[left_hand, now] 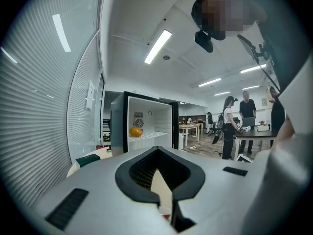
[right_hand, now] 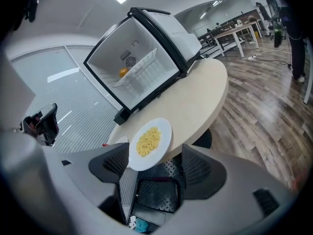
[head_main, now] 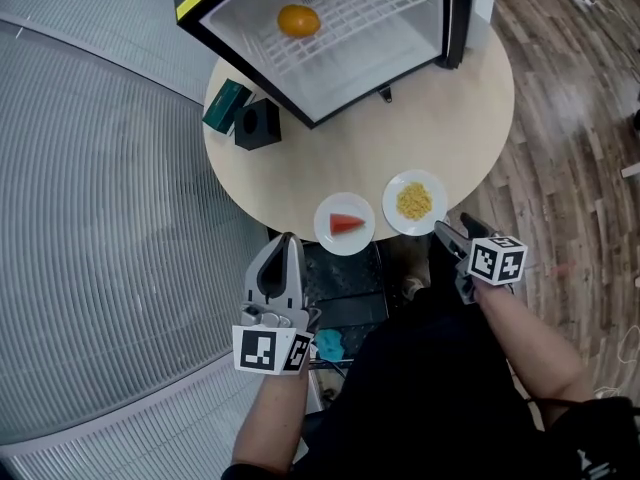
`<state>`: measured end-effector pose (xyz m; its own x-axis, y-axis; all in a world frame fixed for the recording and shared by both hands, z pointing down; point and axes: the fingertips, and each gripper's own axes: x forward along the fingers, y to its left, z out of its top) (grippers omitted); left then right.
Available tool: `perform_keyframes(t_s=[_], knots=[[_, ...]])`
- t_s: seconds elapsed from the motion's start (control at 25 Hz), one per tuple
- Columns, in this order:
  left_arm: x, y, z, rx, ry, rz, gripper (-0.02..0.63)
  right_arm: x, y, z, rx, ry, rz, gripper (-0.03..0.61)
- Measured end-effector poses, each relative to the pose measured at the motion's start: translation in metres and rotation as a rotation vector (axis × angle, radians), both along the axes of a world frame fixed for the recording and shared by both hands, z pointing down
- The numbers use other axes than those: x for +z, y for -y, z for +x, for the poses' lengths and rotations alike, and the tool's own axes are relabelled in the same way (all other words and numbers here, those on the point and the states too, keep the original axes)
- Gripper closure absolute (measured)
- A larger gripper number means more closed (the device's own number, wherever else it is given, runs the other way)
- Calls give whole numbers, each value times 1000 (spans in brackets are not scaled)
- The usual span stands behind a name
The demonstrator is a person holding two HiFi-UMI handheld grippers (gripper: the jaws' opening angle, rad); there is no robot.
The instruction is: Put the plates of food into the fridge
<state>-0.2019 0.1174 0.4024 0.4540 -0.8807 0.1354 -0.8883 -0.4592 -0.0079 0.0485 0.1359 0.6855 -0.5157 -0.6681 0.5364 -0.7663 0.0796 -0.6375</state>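
We judge the coming move to turn on the right gripper (head_main: 447, 236) (right_hand: 156, 163). Its fingers stand apart with nothing clamped, and the plate of yellow food (head_main: 415, 202) (right_hand: 149, 142) lies just at 11 o'clock from them, its near rim overlapping the left-hand finger in the right gripper view. That gripper is the nearer one to this plate. The left gripper (head_main: 288, 240) (left_hand: 157, 153) has its fingers closed tip to tip and empty, with the plate with the red slice (head_main: 344, 223) near it at 1 o'clock. Both plates sit on the near edge of the round table (head_main: 420, 118), just beside each other. They are white and round, so neither has a long axis. The slice is a wedge lying 9 to 3. The open fridge (head_main: 400, 38) stands at 12 o'clock across the table, an orange (head_main: 298, 20) on its shelf.
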Motion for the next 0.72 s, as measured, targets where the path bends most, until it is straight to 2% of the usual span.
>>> perform_keyframes(t_s=[0.32, 0.4, 0.72], knots=[[21, 1, 9, 24, 21, -45, 609, 24, 2, -8, -1, 51, -39, 230], [23, 2, 8, 24, 25, -50, 609, 29, 2, -10, 6, 67, -49, 247], [21, 8, -1, 2, 47, -50, 609, 37, 10, -20, 68, 190, -100, 280]])
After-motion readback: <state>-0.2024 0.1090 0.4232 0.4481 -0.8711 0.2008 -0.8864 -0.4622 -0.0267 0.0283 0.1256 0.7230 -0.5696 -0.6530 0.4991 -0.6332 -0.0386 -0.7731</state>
